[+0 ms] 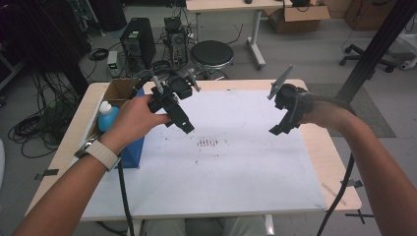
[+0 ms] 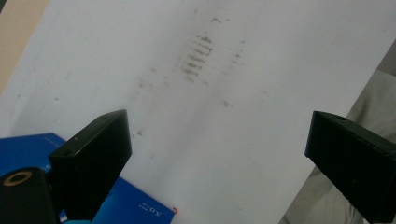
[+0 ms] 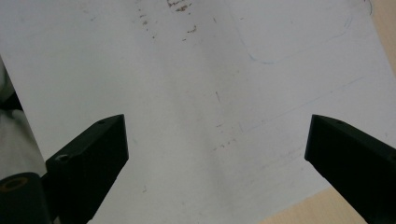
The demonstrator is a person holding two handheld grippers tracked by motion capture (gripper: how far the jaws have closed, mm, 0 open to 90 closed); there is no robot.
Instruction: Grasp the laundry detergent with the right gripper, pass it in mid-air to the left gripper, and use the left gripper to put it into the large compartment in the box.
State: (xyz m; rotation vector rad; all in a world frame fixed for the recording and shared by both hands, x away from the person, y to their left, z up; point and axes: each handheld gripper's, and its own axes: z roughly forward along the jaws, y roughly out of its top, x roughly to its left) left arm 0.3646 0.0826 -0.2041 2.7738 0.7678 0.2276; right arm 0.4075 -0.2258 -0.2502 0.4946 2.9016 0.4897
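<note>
My left gripper (image 1: 186, 126) hovers above the white board (image 1: 216, 187) at its left centre, held by a hand with a watch strap. Its jaws stand wide apart with nothing between them, as the left gripper view (image 2: 217, 154) confirms. My right gripper (image 1: 275, 130) hangs above the board's right side, also open and empty, seen again in the right gripper view (image 3: 217, 154). A patch of brown smudge marks (image 1: 207, 143) lies on the board between the two grippers, and appears as smudge marks (image 2: 198, 56) in the left gripper view.
A blue box (image 1: 132, 150) stands at the board's left edge, with a blue bottle with a white cap (image 1: 106, 116) and a cardboard box (image 1: 119, 89) behind it. The wooden table (image 1: 339, 167) rims the board. Beyond are a stool (image 1: 212, 54), computer cases and cables.
</note>
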